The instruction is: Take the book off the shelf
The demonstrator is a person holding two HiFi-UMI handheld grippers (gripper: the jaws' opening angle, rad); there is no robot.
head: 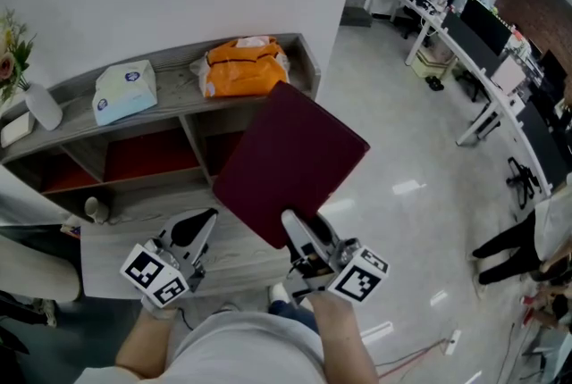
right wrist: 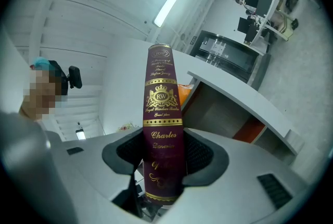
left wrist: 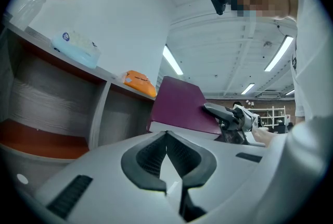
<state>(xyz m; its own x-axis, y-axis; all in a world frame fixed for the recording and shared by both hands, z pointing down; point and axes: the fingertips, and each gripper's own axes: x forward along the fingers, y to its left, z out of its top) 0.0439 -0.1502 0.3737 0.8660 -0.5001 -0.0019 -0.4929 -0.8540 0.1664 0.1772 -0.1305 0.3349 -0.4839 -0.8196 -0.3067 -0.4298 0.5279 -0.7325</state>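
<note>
A maroon hardcover book (head: 290, 163) is held out in the air in front of the grey shelf (head: 179, 95), clear of its compartments. My right gripper (head: 299, 235) is shut on the book's near lower edge. In the right gripper view the gold-lettered spine (right wrist: 161, 113) stands upright between the two dark pads (right wrist: 200, 152), which press on its sides. My left gripper (head: 192, 235) hovers to the left of the book, shut and empty, over the low table. From the left gripper view the book (left wrist: 179, 106) and the right gripper (left wrist: 229, 119) show to the right.
On the shelf top lie a blue tissue pack (head: 125, 90), an orange bag (head: 246, 65) and a vase of flowers (head: 40, 105). The compartments have red floors (head: 147, 157). A small cup (head: 96, 210) stands on the low grey table (head: 116, 257). Office desks (head: 483, 43) stand at far right.
</note>
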